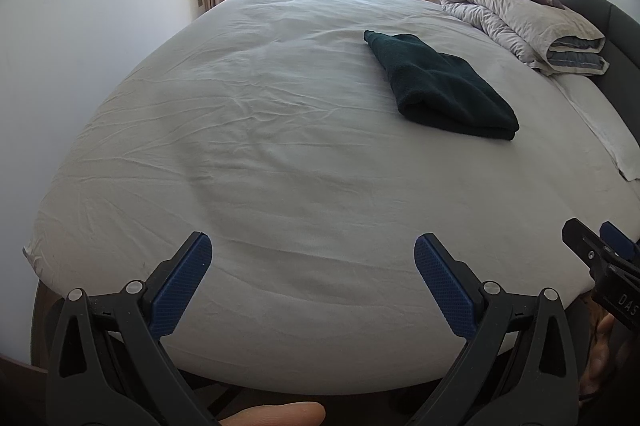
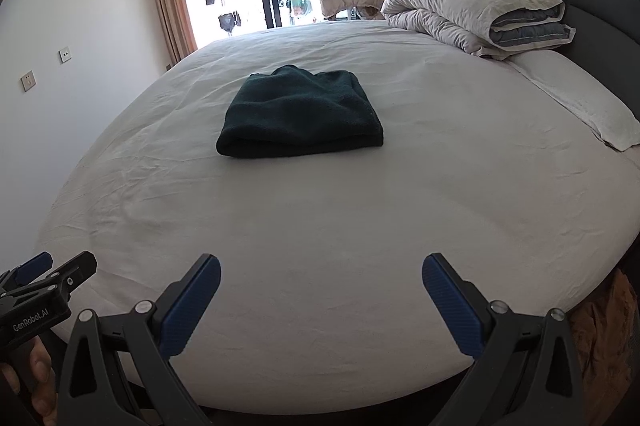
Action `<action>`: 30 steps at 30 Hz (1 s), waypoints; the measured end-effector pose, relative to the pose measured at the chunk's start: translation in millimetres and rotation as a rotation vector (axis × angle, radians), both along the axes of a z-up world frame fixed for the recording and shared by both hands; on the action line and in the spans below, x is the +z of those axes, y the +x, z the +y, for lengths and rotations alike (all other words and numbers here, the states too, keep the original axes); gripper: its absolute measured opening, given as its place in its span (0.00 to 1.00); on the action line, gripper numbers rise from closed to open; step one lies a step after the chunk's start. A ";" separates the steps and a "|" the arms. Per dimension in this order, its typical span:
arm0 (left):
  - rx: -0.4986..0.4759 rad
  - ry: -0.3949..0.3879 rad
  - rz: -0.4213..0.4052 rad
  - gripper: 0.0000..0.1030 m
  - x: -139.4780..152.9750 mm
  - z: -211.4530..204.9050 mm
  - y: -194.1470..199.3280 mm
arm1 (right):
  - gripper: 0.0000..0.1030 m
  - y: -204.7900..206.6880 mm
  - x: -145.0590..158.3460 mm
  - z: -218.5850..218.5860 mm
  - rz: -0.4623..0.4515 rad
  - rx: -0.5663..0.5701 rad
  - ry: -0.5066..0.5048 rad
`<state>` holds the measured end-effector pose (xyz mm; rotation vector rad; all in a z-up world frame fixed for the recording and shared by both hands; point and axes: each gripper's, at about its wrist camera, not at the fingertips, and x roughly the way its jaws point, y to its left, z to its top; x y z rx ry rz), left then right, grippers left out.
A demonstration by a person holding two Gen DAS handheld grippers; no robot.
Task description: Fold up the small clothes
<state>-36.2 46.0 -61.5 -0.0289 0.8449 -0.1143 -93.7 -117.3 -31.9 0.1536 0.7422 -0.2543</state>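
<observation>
the left gripper (image 1: 313,252) hangs with its blue-padded black jaws spread wide and holding nothing, above the near edge of the wrinkled white bedsheet (image 1: 248,161). the right gripper (image 2: 321,274) beside it is likewise spread and bare. the folded dark green fleece garment (image 2: 300,111) lies well ahead of both, left's front-right, straight before the right. beyond, a rolled grey quilt (image 2: 472,11).
</observation>
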 end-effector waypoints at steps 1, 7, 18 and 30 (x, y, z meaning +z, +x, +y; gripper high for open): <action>0.000 0.000 0.000 1.00 -0.2 -0.1 -0.3 | 1.00 0.6 0.1 0.3 0.001 0.001 0.000; 0.000 0.000 0.000 1.00 -0.1 0.5 0.4 | 1.00 0.2 -1.0 0.0 0.005 -0.001 0.001; 0.003 -0.001 0.003 1.00 -0.1 0.4 1.0 | 1.00 -1.4 -3.5 -3.0 0.014 -0.008 0.009; 0.003 -0.002 0.003 1.00 -0.2 0.9 1.3 | 1.00 -2.3 -4.4 -6.3 0.017 -0.011 0.016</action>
